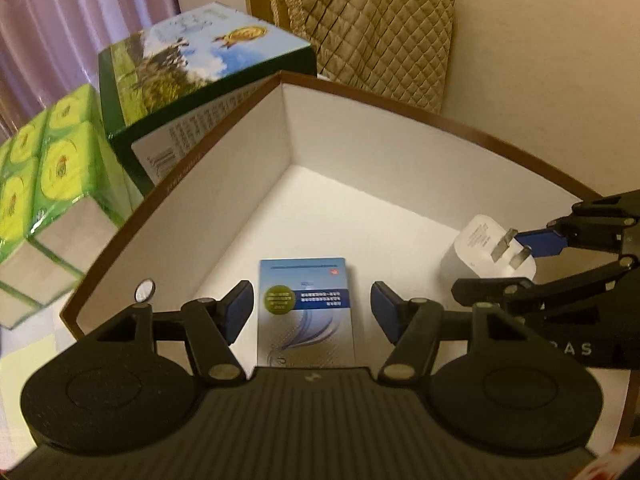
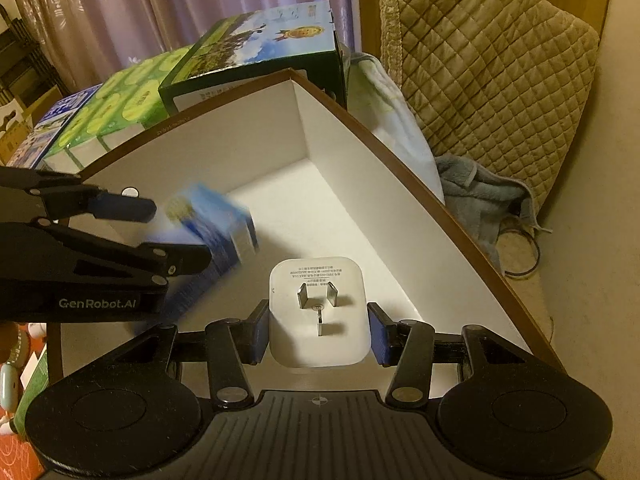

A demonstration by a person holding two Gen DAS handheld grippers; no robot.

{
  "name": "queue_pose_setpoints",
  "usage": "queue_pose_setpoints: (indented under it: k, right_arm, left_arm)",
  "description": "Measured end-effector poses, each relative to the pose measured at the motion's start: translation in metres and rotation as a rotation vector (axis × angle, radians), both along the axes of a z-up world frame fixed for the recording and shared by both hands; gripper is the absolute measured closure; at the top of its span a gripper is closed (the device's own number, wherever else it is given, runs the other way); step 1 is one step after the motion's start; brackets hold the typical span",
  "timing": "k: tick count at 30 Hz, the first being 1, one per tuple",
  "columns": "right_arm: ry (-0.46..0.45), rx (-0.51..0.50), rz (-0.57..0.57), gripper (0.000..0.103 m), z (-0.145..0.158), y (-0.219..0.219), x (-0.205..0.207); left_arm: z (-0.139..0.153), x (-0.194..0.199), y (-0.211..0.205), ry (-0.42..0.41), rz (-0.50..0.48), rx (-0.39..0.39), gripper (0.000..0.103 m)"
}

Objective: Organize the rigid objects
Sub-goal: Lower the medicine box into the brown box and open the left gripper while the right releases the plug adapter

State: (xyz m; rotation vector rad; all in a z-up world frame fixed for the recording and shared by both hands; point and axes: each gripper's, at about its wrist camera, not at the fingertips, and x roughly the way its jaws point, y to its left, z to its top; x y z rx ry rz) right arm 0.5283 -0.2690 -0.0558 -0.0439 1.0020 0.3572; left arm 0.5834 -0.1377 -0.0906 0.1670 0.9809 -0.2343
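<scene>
Pale curtains (image 2: 180, 8) and a quilted tan cover (image 2: 492, 76) back your work area, where a brown-rimmed box (image 1: 400, 102) with a white interior sits open below both of your grippers.

Your left gripper (image 1: 312, 308) hangs over the box with its jaws spread. A small blue carton (image 1: 306, 312) lies between them in the left wrist view, its sides clear of both blue pads (image 1: 240, 308). In the right wrist view the same carton is blurred and tilted just off the tips, so whether it rests on the box floor or hangs in the air cannot be told.

Your right gripper (image 2: 318, 330) pinches a white plug adapter (image 2: 318, 316), blue pads pressed to its two sides and its metal prongs (image 2: 316, 294) facing the camera. From the left wrist view the adapter sits inside the box toward its right wall, well right of the carton.

Beyond the box's far left wall stand a green printed carton (image 1: 208, 64) and a green-wrapped tissue pack (image 1: 52, 176), side by side. Past the box's right wall, a grey-blue towel (image 2: 476, 192) lies crumpled under the quilted cover.
</scene>
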Motion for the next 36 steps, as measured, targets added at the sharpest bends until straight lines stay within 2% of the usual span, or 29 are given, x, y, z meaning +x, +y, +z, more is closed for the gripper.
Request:
queue_pose_setpoints:
  k: [6, 9, 11, 12, 13, 23, 36]
  right_arm:
    - [-0.004, -0.002, 0.003, 0.057, -0.001, 0.007, 0.002]
    - [-0.035, 0.019, 0.003, 0.057, 0.002, 0.01, 0.002]
    - [-0.055, 0.016, -0.001, 0.051, 0.006, 0.012, 0.001]
    - [-0.067, 0.014, -0.001, 0.041, 0.007, 0.013, 0.0]
    - [-0.076, 0.016, 0.003, 0.035, 0.009, 0.013, -0.002]
    - [-0.043, 0.013, 0.019, 0.034, 0.013, 0.011, -0.021]
    - [-0.063, 0.018, 0.006, 0.034, 0.027, 0.004, -0.052]
  left_arm:
    - [0.001, -0.005, 0.008, 0.01, 0.021, -0.012, 0.042]
    - [0.003, -0.007, 0.012, 0.011, 0.029, -0.014, 0.042]
    - [0.004, -0.008, 0.015, 0.015, 0.035, -0.017, 0.042]
    - [0.004, -0.009, 0.016, 0.018, 0.04, -0.014, 0.042]
    - [0.004, -0.01, 0.017, 0.021, 0.043, -0.017, 0.042]
    - [0.007, -0.026, 0.019, 0.023, 0.055, -0.022, 0.042]
    - [0.034, -0.06, 0.016, -0.029, 0.072, -0.031, 0.042]
